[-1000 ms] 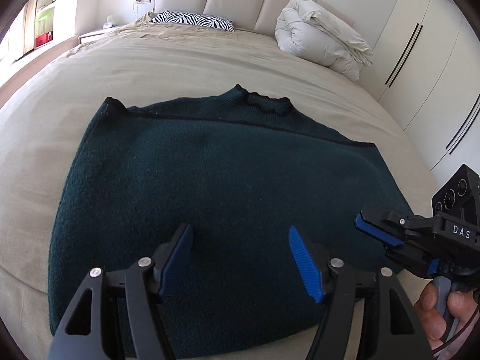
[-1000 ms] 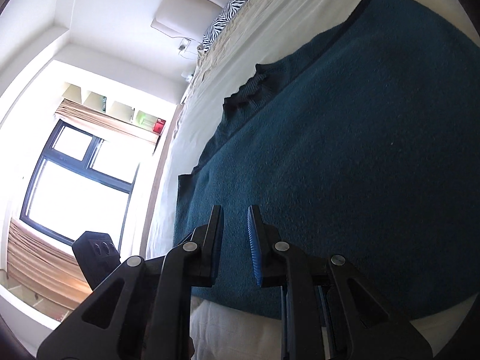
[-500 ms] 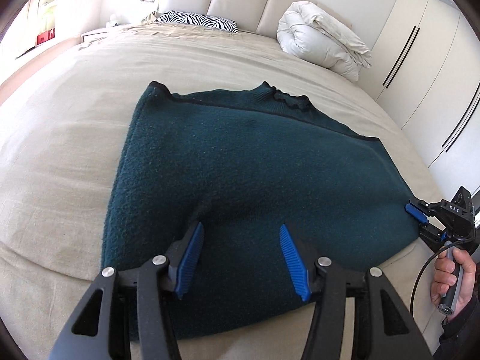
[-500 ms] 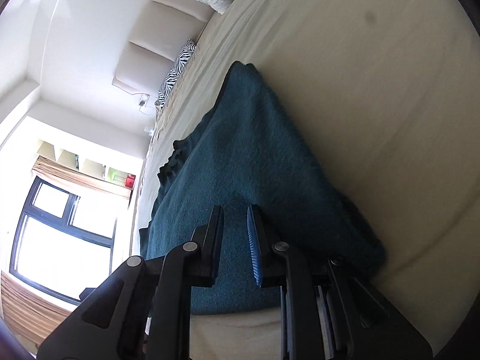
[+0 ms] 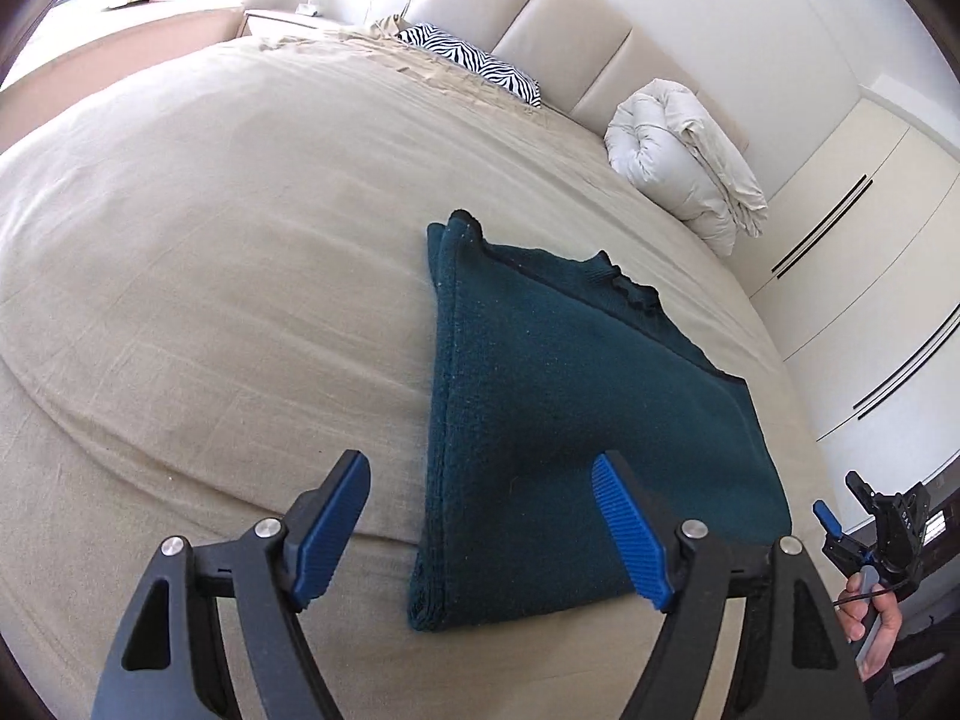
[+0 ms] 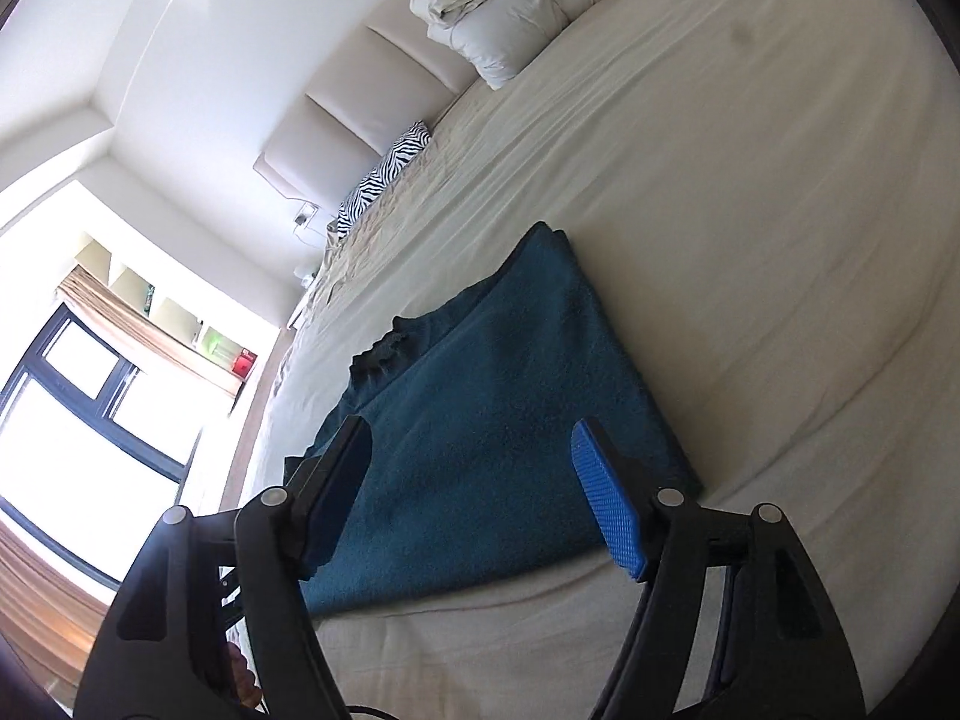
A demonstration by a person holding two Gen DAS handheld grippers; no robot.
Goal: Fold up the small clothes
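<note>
Dark teal sweater (image 5: 576, 432) lying folded in half on the beige bed (image 5: 210, 228), near the foot edge, with its folded edge on the left in the left wrist view and its ruffled collar (image 5: 630, 285) poking out along the far side. Flat on the sheet, layers stacked at the near left corner.

Left gripper (image 5: 480, 531) spread wide above the near end of the sweater, jaws having just opened further, nothing pinched between the blue pads (image 5: 630, 540); one pad over bare sheet, the other over the knit. Right gripper (image 6: 468, 498) also spread wide, jaws just opened from nearly closed, free of the fabric, sweater visible between and beyond the fingers without being pressed. Same right gripper seen at the far right of the left view, held by a hand (image 5: 876, 630).

Zebra-print pillow (image 5: 474, 63) and rolled white duvet (image 5: 684, 162) up against the padded headboard (image 5: 540, 18), well apart from the sweater. White wardrobe doors (image 5: 870, 240) to the right.
</note>
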